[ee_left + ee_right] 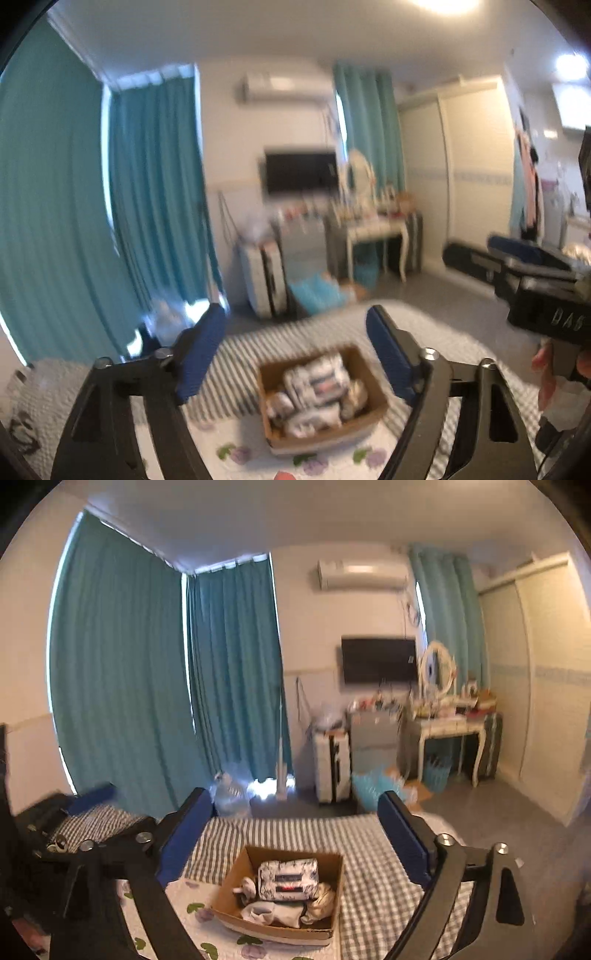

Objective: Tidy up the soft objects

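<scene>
Cardboard box (280, 893) sits on the bed (373, 882) already packed with soft bundles (288, 880), so you hold both the left gripper (295, 354) and right gripper (295, 834) raised above it, spread wide and carrying nothing, probably because the sorting looks done.

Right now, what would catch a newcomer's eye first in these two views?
The cardboard box on the checked bed cover, holding a patterned soft pouch and rolled fabrics. Both claws, left and right, hang open and empty above it. Behind, teal curtains fill the left wall.
</scene>
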Tool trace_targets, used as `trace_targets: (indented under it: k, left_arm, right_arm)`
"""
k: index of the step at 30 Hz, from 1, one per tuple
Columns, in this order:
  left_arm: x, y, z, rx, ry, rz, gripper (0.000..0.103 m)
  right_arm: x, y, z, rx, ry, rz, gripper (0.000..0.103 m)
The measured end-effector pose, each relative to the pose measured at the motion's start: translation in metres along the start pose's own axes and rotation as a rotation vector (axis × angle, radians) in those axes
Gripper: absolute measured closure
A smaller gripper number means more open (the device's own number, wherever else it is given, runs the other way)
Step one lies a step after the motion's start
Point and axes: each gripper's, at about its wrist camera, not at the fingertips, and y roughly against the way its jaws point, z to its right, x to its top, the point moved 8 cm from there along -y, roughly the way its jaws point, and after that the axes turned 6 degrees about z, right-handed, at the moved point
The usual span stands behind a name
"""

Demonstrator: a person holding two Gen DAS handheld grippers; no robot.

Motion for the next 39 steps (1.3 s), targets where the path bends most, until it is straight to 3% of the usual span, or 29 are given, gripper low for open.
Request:
trace_targets:
  k: [2, 6, 10, 16, 22, 27, 31, 39]
  left_arm:
    - [0.024, 0.034, 0.001, 0.029, -0.034, 0.074, 0.022]
    - [0.049, 0.087, -0.002, 0.063, -0.017, 0.134, 0.015]
    - [0.049, 0.117, -0.009, 0.078, 0.032, 0.181, 0.014]
    - [0.025, 0.127, -0.007, 0.103, 0.042, 0.177, 0.014]
    - [-0.029, 0.103, -0.004, 0.115, 0.032, 0.118, 0.014]
    - [-0.09, 0.075, -0.013, 0.163, 0.082, 0.042, 0.014]
    - [-0.132, 0.055, -0.019, 0.19, 0.082, -0.013, 0.014]
    - [-0.167, 0.033, -0.019, 0.181, 0.09, -0.087, 0.014]
  right_arm:
    - [0.017, 0.029, -0.006, -0.021, 0.025, 0.039, 0.0]
    - [0.032, 0.077, -0.02, -0.018, 0.038, 0.056, 0.0]
    - [0.039, 0.118, -0.03, -0.04, 0.078, 0.115, 0.0]
    - [0.015, 0.143, -0.04, 0.007, 0.094, 0.102, 0.0]
    - [-0.045, 0.112, -0.038, 0.033, 0.06, 0.055, 0.0]
    - [-0.107, 0.079, -0.017, -0.025, 0.038, 0.042, 0.0]
    - [-0.153, 0.046, -0.008, -0.016, 0.049, -0.035, 0.0]
    - [-0.204, 0.013, -0.01, 0.011, 0.021, -0.108, 0.0]
